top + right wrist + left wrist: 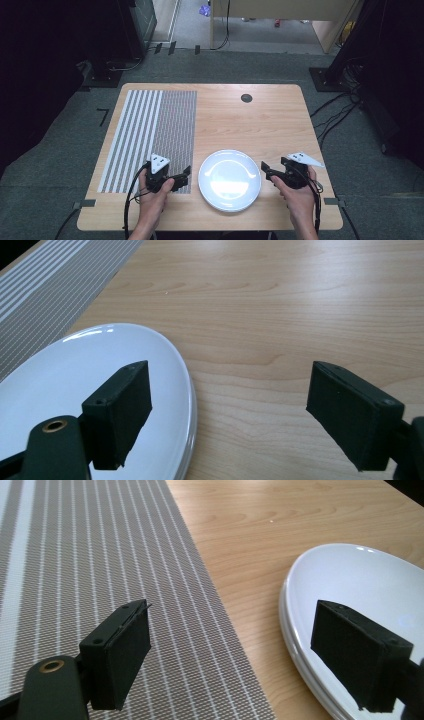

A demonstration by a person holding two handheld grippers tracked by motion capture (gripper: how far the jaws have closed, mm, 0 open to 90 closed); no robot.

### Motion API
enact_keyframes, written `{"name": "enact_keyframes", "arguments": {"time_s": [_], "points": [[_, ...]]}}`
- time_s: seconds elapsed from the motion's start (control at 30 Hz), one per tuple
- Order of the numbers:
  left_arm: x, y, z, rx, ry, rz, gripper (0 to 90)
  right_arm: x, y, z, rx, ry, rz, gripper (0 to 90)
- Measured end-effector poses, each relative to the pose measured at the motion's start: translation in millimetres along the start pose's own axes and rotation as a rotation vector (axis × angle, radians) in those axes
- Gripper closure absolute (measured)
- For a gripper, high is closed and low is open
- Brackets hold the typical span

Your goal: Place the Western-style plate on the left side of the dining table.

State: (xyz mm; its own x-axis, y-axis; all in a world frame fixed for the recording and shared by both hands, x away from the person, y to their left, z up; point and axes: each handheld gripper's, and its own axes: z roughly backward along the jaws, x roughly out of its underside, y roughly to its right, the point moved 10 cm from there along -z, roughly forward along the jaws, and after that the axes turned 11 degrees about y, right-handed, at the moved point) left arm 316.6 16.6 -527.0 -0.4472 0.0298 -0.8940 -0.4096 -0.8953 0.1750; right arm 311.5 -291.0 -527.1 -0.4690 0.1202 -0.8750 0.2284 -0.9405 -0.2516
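Observation:
A white round plate lies empty on the wooden table, near the front edge. My left gripper is held just left of it, over the edge of a striped placemat, jaws open with nothing between them. My right gripper is held just right of the plate, open and empty too. In the left gripper view the gripper spans the placemat and the plate. In the right gripper view the gripper has one jaw over the plate and the other over bare wood.
A small dark round grommet sits in the table near its far edge. Dark stands and cables line the grey carpet around the table. Bare wood stretches beyond the plate to the far edge.

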Motion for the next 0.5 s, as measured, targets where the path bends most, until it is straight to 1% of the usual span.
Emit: {"name": "enact_keyframes", "arguments": {"time_s": [0.13, 0.2, 0.23, 0.27, 0.3, 0.4, 0.43, 0.47, 0.5], "points": [[3.6, 10.0, -2.5, 0.032, -0.007, -0.008, 16.4, 5.1, -6.4, -4.3, -0.002, -0.017, -0.004, 19.2], [5.1, 14.2, -3.5, 0.044, -0.009, -0.01, 16.4, 5.4, -7.1, -4.9, -0.001, -0.015, 0.0, 20.3], [5.5, 15.5, -3.6, 0.049, -0.011, -0.014, 16.4, 5.7, -7.5, -5.3, 0.012, -0.006, 0.009, 24.1], [6.0, 17.3, -3.8, 0.054, -0.011, -0.017, 16.4, 5.8, -7.8, -5.4, 0.015, -0.002, 0.016, 25.5], [6.5, 19.2, -4.2, 0.058, -0.012, -0.019, 16.4, 5.8, -7.8, -5.4, 0.015, -0.002, 0.016, 25.5], [8.2, 23.6, -5.3, 0.07, -0.017, -0.022, 16.4, 6.6, -9.1, -6.5, 0.01, 0.004, 0.027, 31.8], [9.1, 25.1, -5.8, 0.073, -0.021, -0.022, 16.6, 6.9, -9.6, -6.9, 0.004, 0.005, 0.027, 34.4], [11.0, 28.2, -6.8, 0.081, -0.029, -0.023, 16.8, 7.2, -10.2, -7.2, 0.001, 0.015, 0.027, 41.9], [11.0, 28.2, -6.8, 0.081, -0.029, -0.023, 17.1, 7.2, -10.2, -7.2, 0.001, 0.015, 0.027, 41.9]]}}
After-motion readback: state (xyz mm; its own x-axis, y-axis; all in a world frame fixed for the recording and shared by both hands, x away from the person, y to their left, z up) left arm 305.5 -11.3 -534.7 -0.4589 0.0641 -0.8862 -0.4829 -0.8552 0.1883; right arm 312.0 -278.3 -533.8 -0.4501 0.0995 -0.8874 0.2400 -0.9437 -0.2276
